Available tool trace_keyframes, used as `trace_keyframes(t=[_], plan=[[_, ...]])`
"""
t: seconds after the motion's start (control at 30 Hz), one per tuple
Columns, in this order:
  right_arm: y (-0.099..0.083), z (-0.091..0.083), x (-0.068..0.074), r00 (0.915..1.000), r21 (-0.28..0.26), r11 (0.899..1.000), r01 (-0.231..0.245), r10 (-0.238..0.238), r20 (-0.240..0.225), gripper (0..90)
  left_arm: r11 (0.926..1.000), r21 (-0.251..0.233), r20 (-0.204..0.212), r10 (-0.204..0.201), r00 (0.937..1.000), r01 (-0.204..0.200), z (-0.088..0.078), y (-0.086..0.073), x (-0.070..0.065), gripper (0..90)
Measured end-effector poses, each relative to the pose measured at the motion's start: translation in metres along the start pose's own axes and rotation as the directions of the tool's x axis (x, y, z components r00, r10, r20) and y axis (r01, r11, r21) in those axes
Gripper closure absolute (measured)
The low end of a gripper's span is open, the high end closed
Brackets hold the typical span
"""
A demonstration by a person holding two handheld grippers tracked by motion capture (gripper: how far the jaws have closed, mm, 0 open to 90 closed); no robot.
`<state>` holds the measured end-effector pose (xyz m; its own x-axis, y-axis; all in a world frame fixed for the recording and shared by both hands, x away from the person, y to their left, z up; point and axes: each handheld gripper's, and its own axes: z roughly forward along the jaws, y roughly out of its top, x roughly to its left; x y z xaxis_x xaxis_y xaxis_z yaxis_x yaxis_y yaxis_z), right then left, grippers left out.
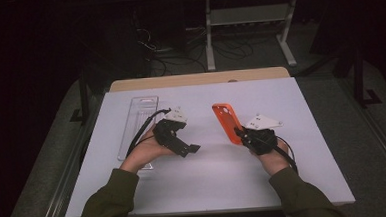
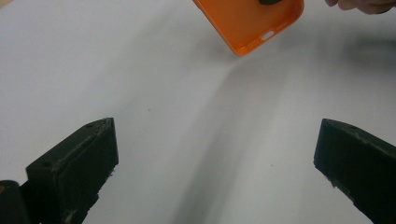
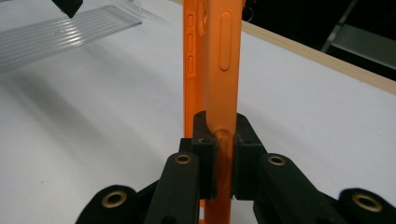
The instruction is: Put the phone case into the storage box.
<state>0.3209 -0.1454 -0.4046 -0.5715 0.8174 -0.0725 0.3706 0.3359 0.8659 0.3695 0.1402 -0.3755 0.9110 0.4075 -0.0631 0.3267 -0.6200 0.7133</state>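
An orange phone case (image 1: pixel 226 122) is held on edge above the white table, tilted from upper left to lower right. My right gripper (image 1: pixel 243 134) is shut on its lower side wall; in the right gripper view the black pads (image 3: pixel 206 154) pinch the orange wall (image 3: pixel 223 56) between them. My left gripper (image 1: pixel 192 149) rests low over the table to the left of the case, jaws wide apart with nothing between them. In the left gripper view the case's open inside (image 2: pixel 254 21) faces it from farther off.
A clear plastic package tray (image 1: pixel 137 122) lies along the table's left part, beside my left hand. The white sheet (image 1: pixel 210 187) covers the table, with a wooden edge (image 1: pixel 199 79) at the back. Desk legs and cables stand beyond.
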Motion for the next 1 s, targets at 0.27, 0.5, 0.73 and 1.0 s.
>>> trace_keyframes(t=[0.27, 0.5, 0.73, 1.0], plan=[[-0.001, 0.0, 0.001, 0.9992, 0.001, 0.999, -0.037, 0.037, -0.012, 81.6, 0.998, -0.057, 0.006, -0.029, 0.9996, 0.029, -0.004, 0.003, 0.001, 0.0], [-0.001, 0.002, 0.006, 0.9998, -0.006, 1.0, -0.012, 0.012, -0.013, 81.5, 0.992, -0.11, 0.006, -0.061, 0.9981, 0.061, -0.007, 0.01, -0.001, 0.0], [-0.001, 0.004, 0.012, 0.9996, 0.004, 1.0, -0.018, 0.018, -0.022, 81.5, 0.9849, -0.148, 0.006, -0.091, 0.9959, 0.091, -0.005, 0.015, -0.003, 0.0], [0.0, 0.007, 0.019, 0.9989, 0.006, 1.0, -0.026, 0.026, -0.038, 81.5, 0.9768, -0.182, 0.004, -0.114, 0.9934, 0.113, -0.004, 0.019, -0.003, 0.0]])
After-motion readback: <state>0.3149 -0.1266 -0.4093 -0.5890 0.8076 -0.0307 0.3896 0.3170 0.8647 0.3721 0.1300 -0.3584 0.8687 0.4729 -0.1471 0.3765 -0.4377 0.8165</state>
